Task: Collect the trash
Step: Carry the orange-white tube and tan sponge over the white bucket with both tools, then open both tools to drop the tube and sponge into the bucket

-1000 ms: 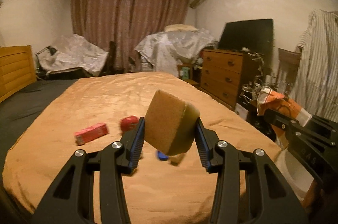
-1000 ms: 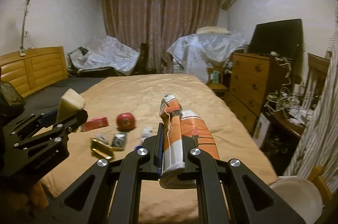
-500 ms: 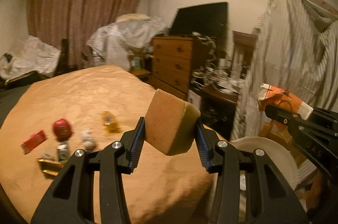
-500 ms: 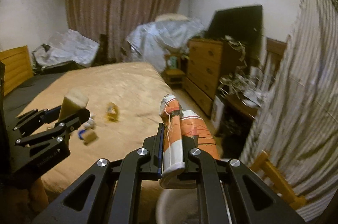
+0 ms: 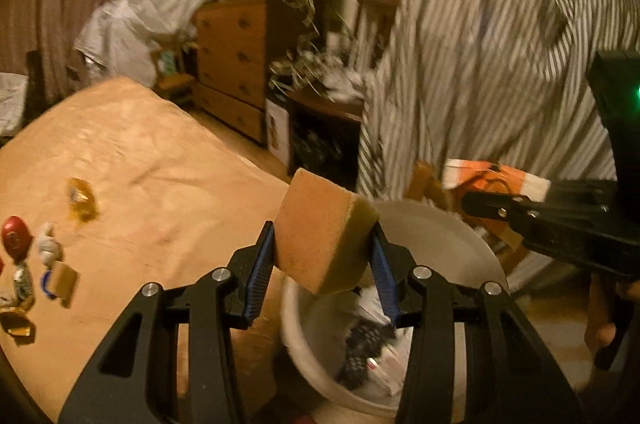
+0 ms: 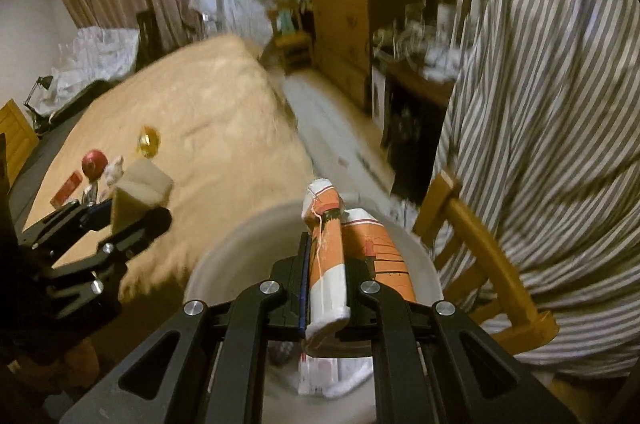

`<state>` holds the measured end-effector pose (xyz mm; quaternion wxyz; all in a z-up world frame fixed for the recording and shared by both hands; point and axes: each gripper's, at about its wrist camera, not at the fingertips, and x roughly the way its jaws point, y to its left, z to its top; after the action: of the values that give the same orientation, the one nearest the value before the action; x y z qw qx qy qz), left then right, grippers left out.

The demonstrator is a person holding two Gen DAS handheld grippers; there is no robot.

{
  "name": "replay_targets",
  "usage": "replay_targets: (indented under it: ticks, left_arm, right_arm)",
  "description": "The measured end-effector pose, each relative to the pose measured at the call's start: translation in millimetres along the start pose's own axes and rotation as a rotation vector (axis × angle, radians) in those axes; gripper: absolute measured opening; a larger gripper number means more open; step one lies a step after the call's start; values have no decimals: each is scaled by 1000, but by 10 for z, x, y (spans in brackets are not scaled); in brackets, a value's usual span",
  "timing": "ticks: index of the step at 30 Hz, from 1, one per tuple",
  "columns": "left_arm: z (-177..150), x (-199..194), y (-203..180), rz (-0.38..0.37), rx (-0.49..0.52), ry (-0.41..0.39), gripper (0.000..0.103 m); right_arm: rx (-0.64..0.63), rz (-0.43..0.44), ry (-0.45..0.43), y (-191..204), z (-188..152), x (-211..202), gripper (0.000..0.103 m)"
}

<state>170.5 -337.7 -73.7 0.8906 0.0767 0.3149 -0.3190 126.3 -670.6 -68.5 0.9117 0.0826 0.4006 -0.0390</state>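
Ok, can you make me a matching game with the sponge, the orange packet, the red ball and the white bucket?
Things:
1. sponge
2. orange packet
3. red ball
4. white bucket

Places:
A. lying on the bed
B. on the floor beside the bed, trash inside
C. clamped in the right gripper
D. clamped in the left gripper

Pairs: 1-D, 2-C, 3-A, 4-B

Both grippers swung from bed (image 5: 132, 152) to above white bucket (image 5: 440, 232).
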Motion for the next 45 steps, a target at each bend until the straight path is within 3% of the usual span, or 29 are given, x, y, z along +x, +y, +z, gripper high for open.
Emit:
replay_targets:
  ticks: [4,10,27,28,31,45]
  left_arm:
    - [-104,288,-135,-52,37,97,44]
    - [-202,431,-154,-50,51,161,44]
    - [-181,472,-94,-41,31,182,46]
    - [-184,477,-87,-39,29,184,52]
    - [-179,467,-65,-22,25,175,66]
    - [-179,361,-10,-18,17,159,69]
  right_arm:
    - [33,28,92,-32,-33,252,10]
    - [43,37,184,-78,-169,543,10]
    - [57,42,178,-61,-225,594,10]
    - [57,45,178,-65,-230,600,11]
    - [70,50,165,-72,-229,588,36]
    - [80,64,136,-21,-245,501,37]
